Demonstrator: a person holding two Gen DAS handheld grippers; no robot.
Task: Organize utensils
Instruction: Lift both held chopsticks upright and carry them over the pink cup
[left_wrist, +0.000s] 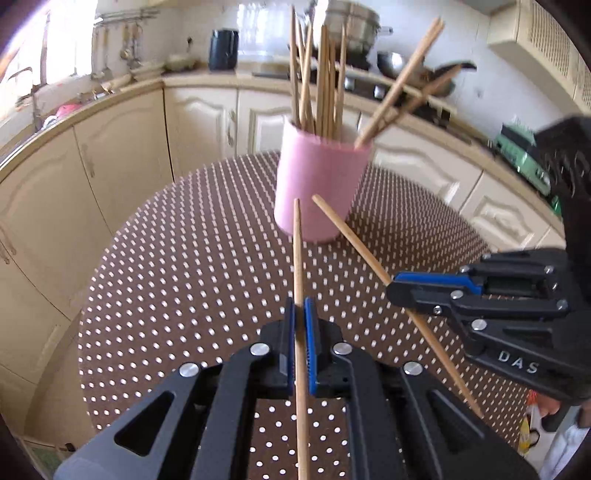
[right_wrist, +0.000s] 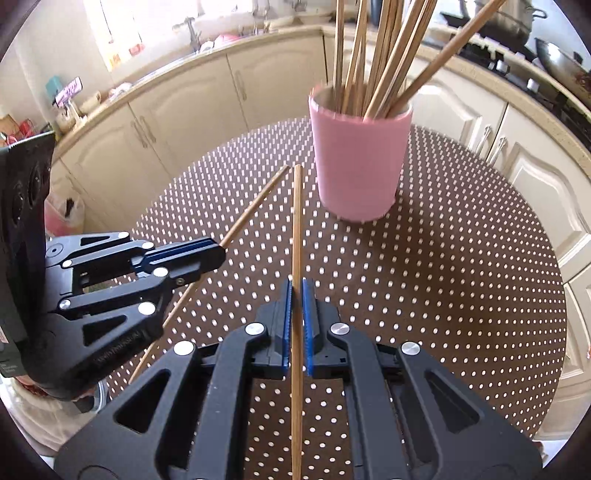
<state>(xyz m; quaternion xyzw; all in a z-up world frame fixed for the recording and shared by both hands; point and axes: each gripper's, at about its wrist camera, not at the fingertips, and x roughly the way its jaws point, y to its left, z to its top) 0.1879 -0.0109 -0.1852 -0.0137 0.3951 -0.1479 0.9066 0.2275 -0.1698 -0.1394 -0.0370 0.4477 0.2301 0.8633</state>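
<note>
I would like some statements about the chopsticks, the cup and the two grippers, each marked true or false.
1. The left gripper is shut on a chopstick. True.
2. The right gripper is open, with nothing between its jaws. False: it is shut on another chopstick.
3. The pink cup lies on its side. False: it stands upright on the dotted table.
4. The cup already holds many chopsticks. True.
5. Loose chopsticks lie on the table. False: none is visible there.
</note>
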